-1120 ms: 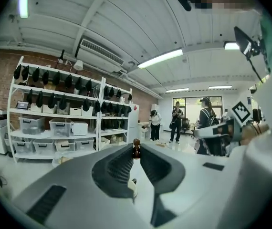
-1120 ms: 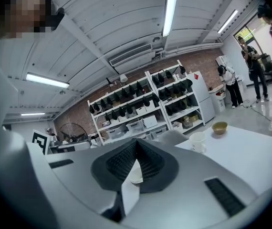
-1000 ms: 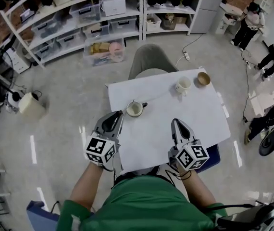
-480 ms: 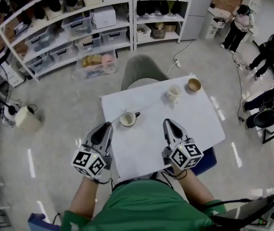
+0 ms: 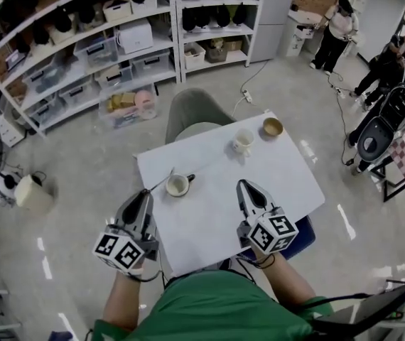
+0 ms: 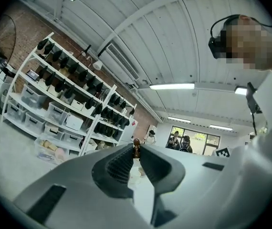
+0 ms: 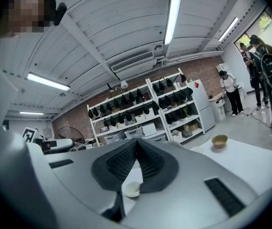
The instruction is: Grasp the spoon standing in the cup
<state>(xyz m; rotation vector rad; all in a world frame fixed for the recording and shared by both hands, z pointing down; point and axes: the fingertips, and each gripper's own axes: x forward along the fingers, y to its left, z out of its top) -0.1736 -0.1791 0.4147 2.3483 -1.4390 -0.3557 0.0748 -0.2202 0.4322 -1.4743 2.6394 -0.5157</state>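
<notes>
A cream cup (image 5: 177, 185) with a dark handle stands on the white table (image 5: 288, 183), left of centre. A thin spoon (image 5: 161, 181) slants from the cup toward my left gripper (image 5: 144, 195). That gripper lies level at the table's left edge, its jaws shut on a slim brown tip (image 6: 136, 148) that looks like the spoon's handle end. My right gripper (image 5: 245, 187) hovers over the table right of the cup, shut with nothing in it. In the right gripper view the closed jaws (image 7: 136, 143) stand above the cup (image 7: 132, 190).
A second cup (image 5: 243, 141) and a brown bowl (image 5: 272, 127) stand at the table's far side. A grey chair (image 5: 192, 112) is behind the table, with shelving (image 5: 117, 41) beyond. People stand at the right by a black chair (image 5: 376, 130).
My left gripper has drawn back to the left, away from the cup, and has rolled. The right gripper has shifted only slightly. The head view has swung.
</notes>
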